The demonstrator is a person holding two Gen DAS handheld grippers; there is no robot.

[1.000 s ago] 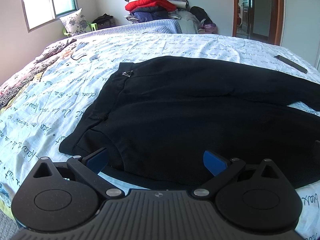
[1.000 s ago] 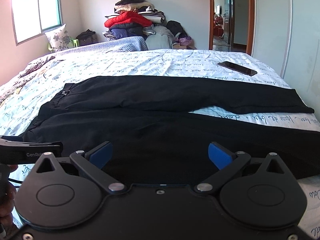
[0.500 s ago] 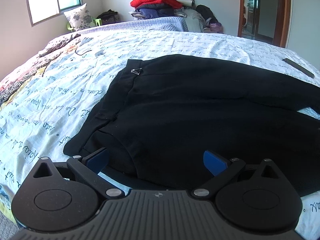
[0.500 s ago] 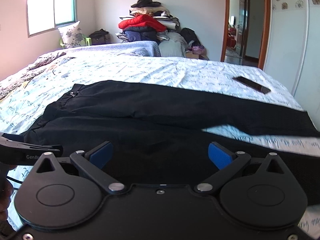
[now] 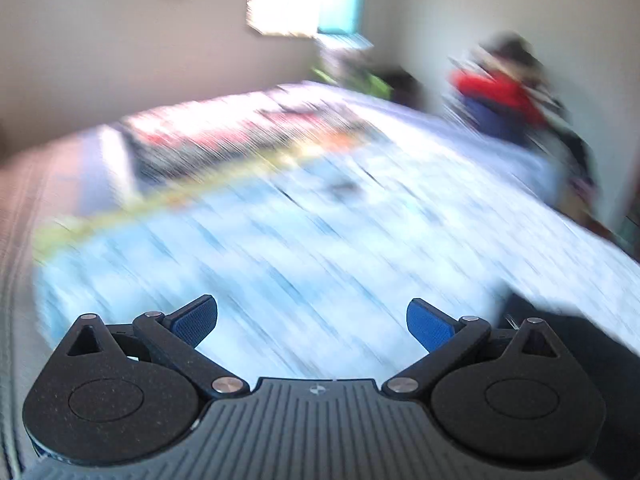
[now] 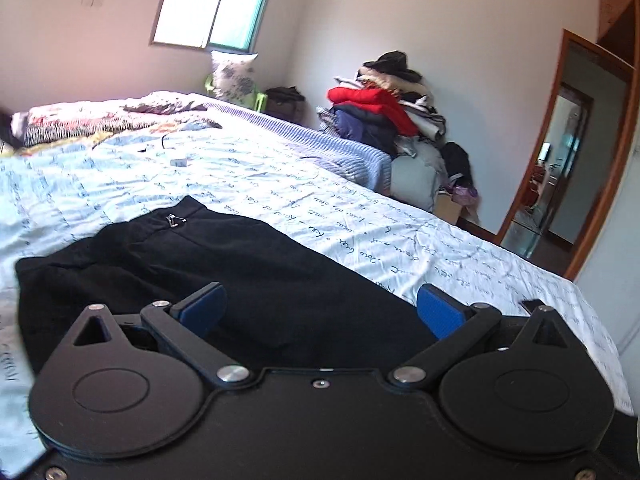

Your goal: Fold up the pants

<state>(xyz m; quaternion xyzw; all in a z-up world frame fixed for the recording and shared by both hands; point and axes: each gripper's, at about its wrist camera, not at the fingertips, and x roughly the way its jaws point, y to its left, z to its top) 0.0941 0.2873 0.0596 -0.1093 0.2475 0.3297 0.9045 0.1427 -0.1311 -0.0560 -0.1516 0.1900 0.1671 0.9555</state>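
Both cameras have swung leftward since the earlier frames: the left wrist view now faces bare sheet and is heavily motion-blurred, and the right wrist view has tilted toward the waistband end of the pants.

Left gripper (image 5: 312,322): jaws spread wide, nothing between the blue pads (image 5: 196,318). It hangs over the printed bedsheet (image 5: 320,248); only a dark corner of the pants (image 5: 568,332) shows at the lower right of that view.

Right gripper (image 6: 320,308): jaws likewise spread wide, holding nothing. It sits above the black pants (image 6: 260,264), which lie flat on the sheet, the waistband and a small metal clasp (image 6: 174,221) to the left.

Beyond, a small white item (image 6: 179,161) lies on the sheet. A phone (image 6: 534,305) rests near the right edge of the bed. A clothes pile (image 6: 384,108) stands by the far wall, a window (image 6: 212,6) to its left, a doorway (image 6: 560,176) to the right.
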